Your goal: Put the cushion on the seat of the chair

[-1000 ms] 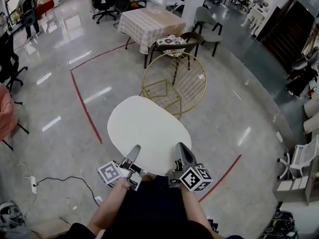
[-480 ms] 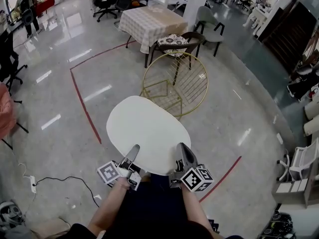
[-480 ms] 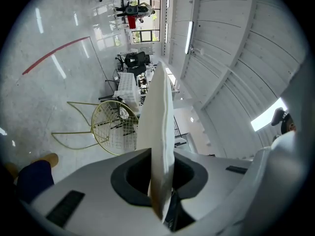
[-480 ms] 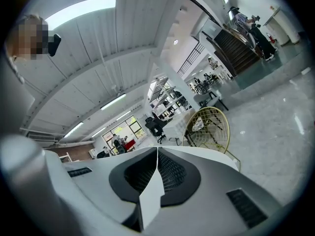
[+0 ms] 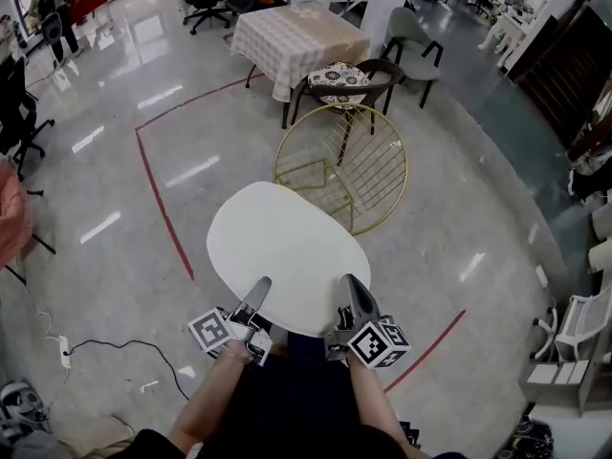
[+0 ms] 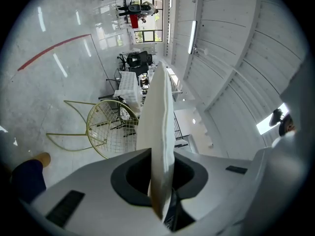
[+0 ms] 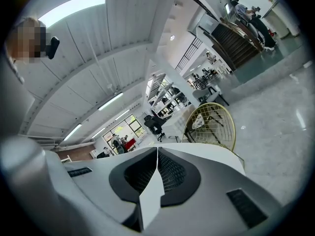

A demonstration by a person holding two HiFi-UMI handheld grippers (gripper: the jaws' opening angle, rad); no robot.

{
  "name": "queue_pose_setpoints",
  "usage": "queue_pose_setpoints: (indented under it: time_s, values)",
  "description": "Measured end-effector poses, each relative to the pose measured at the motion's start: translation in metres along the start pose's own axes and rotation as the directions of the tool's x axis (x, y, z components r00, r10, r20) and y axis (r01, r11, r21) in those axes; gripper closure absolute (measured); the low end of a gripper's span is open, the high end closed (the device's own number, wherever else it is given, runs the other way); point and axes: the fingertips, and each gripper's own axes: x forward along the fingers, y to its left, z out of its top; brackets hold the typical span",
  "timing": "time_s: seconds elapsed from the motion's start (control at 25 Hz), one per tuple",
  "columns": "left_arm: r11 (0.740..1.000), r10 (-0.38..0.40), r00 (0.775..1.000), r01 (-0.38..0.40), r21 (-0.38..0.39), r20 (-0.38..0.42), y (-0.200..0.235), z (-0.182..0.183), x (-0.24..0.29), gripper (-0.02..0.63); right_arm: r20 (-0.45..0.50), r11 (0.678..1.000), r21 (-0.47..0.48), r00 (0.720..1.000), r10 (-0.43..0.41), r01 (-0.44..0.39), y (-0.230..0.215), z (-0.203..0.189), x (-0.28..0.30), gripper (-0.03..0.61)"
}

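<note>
Cushion (image 5: 285,254), pinched at its near edge by left tool (image 5: 259,287) and right tool (image 5: 351,285), seems slightly closer to the wire chair (image 5: 375,161) than before.

Looks along the left gripper (image 6: 158,156) at 6 o'clock, with grey jaws pressed onto the edge of a white cushion (image 6: 160,117). Shows that cushion edge-on as a thin slab, rising from the dark pads toward 12 o'clock and past the centre. Sits rolled sideways: glossy floor (image 6: 44,97) from 7 to 11 o'clock, white panelled ceiling (image 6: 221,58) with light strips from 12 to 4. Finds a gold wire chair (image 6: 110,127) at 9 o'clock, just beside the cushion's edge. Catches a red line (image 6: 51,50) on the floor at 10 o'clock. Picks out a table with a checked cloth (image 6: 127,85) and a black office chair (image 6: 138,60) near 11, beyond the wire chair. Takes in a tan shoe (image 6: 39,159) and a dark trouser leg (image 6: 24,181) at 8 o'clock.
</note>
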Motion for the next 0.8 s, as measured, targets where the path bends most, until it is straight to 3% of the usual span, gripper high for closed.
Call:
queue_pose_setpoints:
  time_s: [0.4, 0.8]
  values:
    - [1.000, 0.032, 0.999, -0.032, 0.000, -0.003, 0.008, 0.020, 0.056, 0.549, -0.025, 0.999, 0.016, 0.999, 0.038, -0.038, -0.019, 0.032, 0.057, 0.589]
    - [0.998, 0.052, 0.998, -0.052, -0.026, -0.019, 0.017, 0.035, 0.114, 0.549, -0.023, 0.999, 0.036, 0.999, 0.025, -0.024, -0.045, 0.061, 0.099, 0.589]
